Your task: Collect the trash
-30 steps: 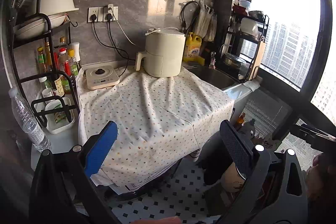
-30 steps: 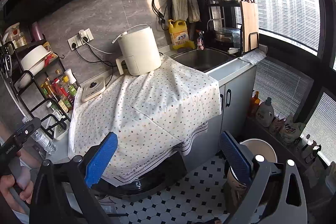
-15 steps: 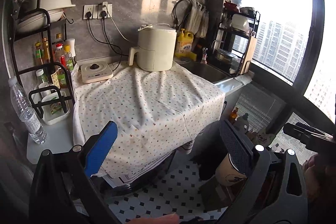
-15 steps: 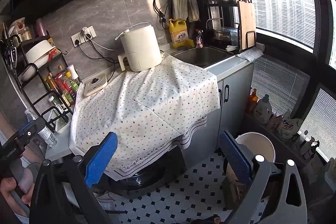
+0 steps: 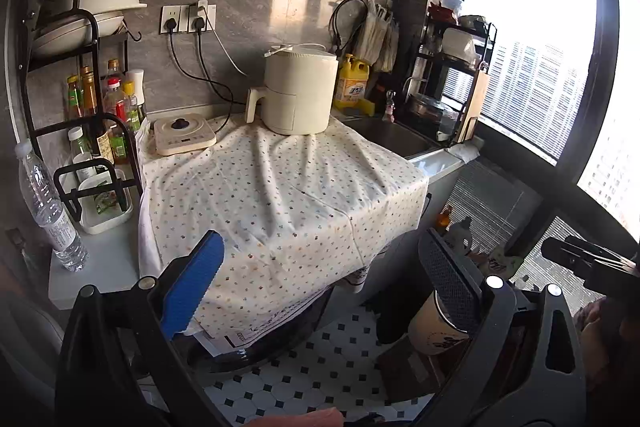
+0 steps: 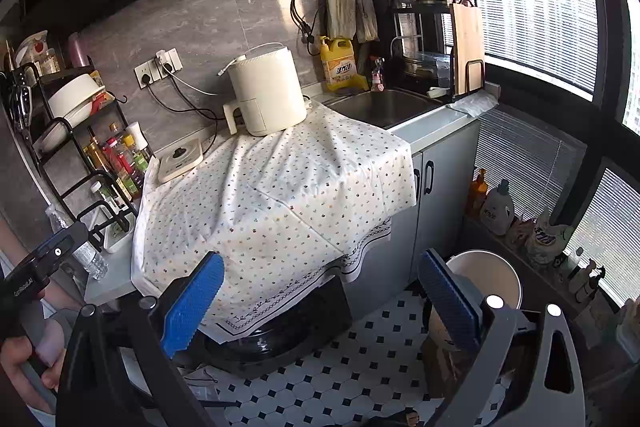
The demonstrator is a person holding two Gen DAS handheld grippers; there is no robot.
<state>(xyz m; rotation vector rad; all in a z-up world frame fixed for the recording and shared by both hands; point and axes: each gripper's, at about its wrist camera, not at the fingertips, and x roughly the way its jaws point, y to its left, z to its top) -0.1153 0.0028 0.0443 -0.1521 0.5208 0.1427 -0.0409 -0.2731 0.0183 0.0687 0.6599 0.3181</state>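
My left gripper [image 5: 320, 287] is open and empty, held in the air in front of a counter covered by a dotted cloth [image 5: 280, 195]. My right gripper [image 6: 320, 299] is also open and empty, further back from the same cloth [image 6: 280, 195]. A round cream bin [image 6: 484, 283] stands on the tiled floor at the right, partly behind my right finger; it also shows in the left wrist view [image 5: 434, 323]. A clear plastic water bottle [image 5: 48, 203] stands at the counter's left end. No loose trash shows on the cloth.
A cream air fryer [image 5: 298, 93] and a small cooktop [image 5: 184, 139] sit at the back of the counter. A black spice rack [image 5: 92, 131] stands left, a sink [image 6: 384, 107] and dish rack [image 6: 436, 39] right. Detergent bottles [image 6: 496, 207] line the window ledge.
Both grippers have drawn back from the counter and risen a little, so the counter looks smaller and further. Both stay open and empty.
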